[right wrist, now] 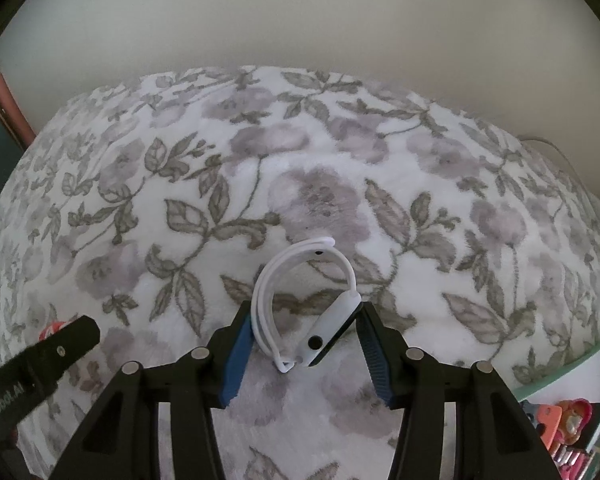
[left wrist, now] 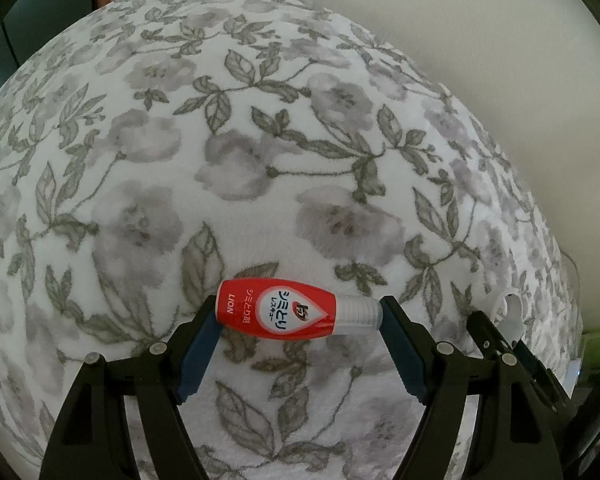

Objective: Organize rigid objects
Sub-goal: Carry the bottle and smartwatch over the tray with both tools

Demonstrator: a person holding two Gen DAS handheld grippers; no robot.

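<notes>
A fleecy white blanket [left wrist: 260, 152] printed with grey flowers and leaves fills both views; the fisheye bulges it, so what lies beneath it cannot be told, and a plain pale wall [right wrist: 300, 20] rises behind it. At the lower right of the right wrist view, a glass-edged tray [right wrist: 572, 364] is cut off by the frame, and the small orange and pink things in it are too blurred to name. The left tool [left wrist: 298, 312] points steeply down with a small red bottle [left wrist: 278, 312] lying sideways across its tips: the base meets the left blue pad and the clear cap meets the right one, so it is grasping the bottle end to end. The right tool [right wrist: 304, 320] is clenched on a white smartwatch [right wrist: 320, 332], its looped strap against the left pad and the case against the right one; the dark screen faces away, mostly hidden. In the left wrist view, only a sliver of that strap peeks past the other tool's black frame.
</notes>
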